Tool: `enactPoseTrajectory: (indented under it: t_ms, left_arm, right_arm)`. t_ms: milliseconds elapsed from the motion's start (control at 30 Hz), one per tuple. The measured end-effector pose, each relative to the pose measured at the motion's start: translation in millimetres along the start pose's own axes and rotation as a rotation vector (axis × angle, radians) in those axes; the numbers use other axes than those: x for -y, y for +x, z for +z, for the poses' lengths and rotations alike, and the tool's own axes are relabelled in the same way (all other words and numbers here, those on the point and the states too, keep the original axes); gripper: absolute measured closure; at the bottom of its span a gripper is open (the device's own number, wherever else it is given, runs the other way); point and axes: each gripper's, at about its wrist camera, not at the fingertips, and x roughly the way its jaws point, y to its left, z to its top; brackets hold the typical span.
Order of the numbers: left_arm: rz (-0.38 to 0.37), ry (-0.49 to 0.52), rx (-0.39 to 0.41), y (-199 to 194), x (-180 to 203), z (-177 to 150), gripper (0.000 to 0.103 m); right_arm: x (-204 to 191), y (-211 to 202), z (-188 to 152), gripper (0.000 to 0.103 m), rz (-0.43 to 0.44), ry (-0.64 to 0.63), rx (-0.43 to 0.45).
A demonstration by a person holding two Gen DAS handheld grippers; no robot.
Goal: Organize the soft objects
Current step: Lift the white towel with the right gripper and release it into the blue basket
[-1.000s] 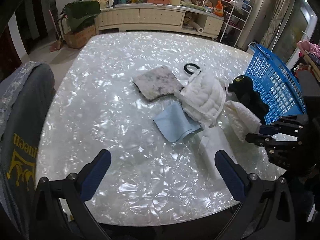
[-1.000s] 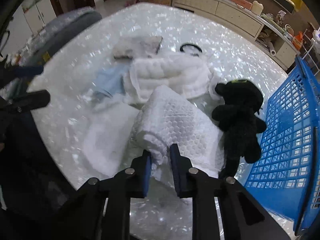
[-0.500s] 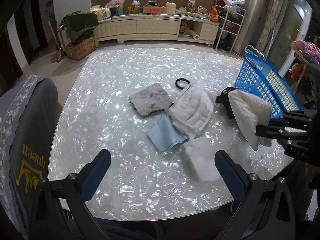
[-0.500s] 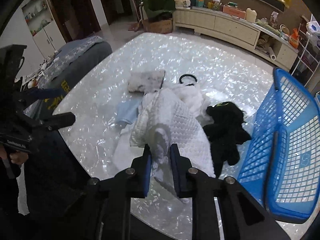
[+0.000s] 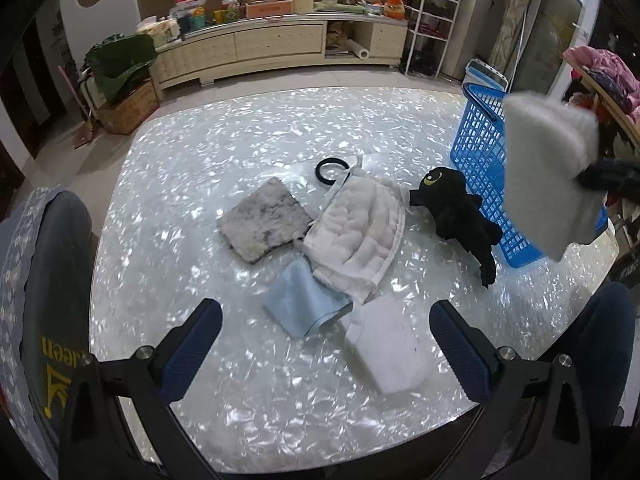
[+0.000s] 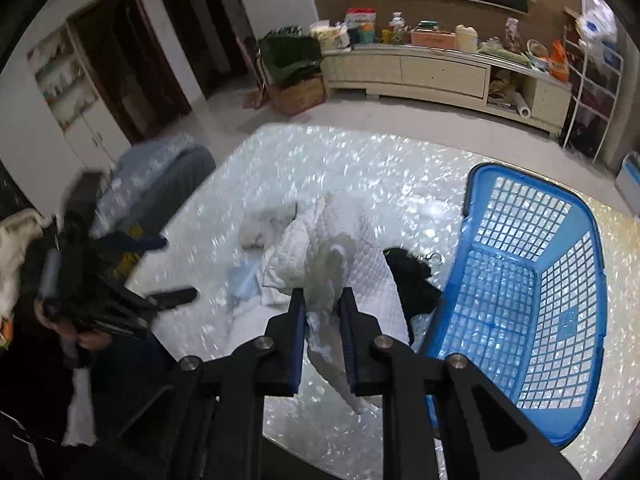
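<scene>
My right gripper point(image 6: 323, 304) is shut on a white waffle-textured towel point(image 6: 344, 256), which hangs in the air above the table, left of the blue basket point(image 6: 536, 276). In the left wrist view that towel point(image 5: 548, 172) hangs in front of the blue basket point(image 5: 480, 148). My left gripper point(image 5: 326, 332) is open above the near table edge, holding nothing. On the table lie a black plush toy point(image 5: 460, 208), a white quilted cloth point(image 5: 360, 232), a light blue cloth point(image 5: 306, 308), a grey fuzzy pad point(image 5: 264, 220), a white folded cloth point(image 5: 390, 348) and a black ring point(image 5: 330, 169).
The pearly white table point(image 5: 200, 152) has a grey chair point(image 5: 36, 280) at its left side. A long sideboard point(image 5: 276, 44) with clutter stands at the back wall. A wire rack point(image 5: 432, 32) stands at the back right. The basket point(image 6: 536, 276) holds nothing visible.
My right gripper has lifted the white towel off the table and carried it up toward the blue basket. My left gripper has drawn back and risen, so more of the table shows.
</scene>
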Motion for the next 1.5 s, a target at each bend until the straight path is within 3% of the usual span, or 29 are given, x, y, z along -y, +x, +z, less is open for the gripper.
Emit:
enactPoseTrajectory:
  t_ms: [200, 433, 633, 800, 1067, 1500]
  left_arm:
    - [-0.016, 0.045, -0.023, 18.9, 11.1, 18.8, 0.000]
    - [-0.031, 0.120, -0.079, 54.9, 22.7, 39.7, 0.000]
    - [-0.035, 0.150, -0.124, 88.6, 24.8, 53.6, 0.000]
    - [-0.021, 0.163, -0.166, 117.4, 22.1, 60.7, 0.000]
    - [-0.016, 0.194, -0.181, 144.3, 23.4, 64.7, 0.000]
    - [-0.020, 0.257, -0.176, 166.7, 39.9, 66.8, 0.000]
  right_arm:
    - [30.3, -41.3, 19.2, 0.088, -0.073, 0.012, 0.066]
    - [62.5, -56.9, 20.7, 0.089, -0.190, 0.021, 0.076]
    - [86.2, -44.5, 12.4, 0.090, -0.296, 0.012, 0.024]
    - [103.9, -12.8, -3.1, 0.090, -0.384, -0.009, -0.077]
    - [126.1, 33.7, -24.1, 0.090, -0.356, 0.056, -0.227]
    - [122.6, 71.8, -38.7, 0.090, -0.205, 0.152, -0.445]
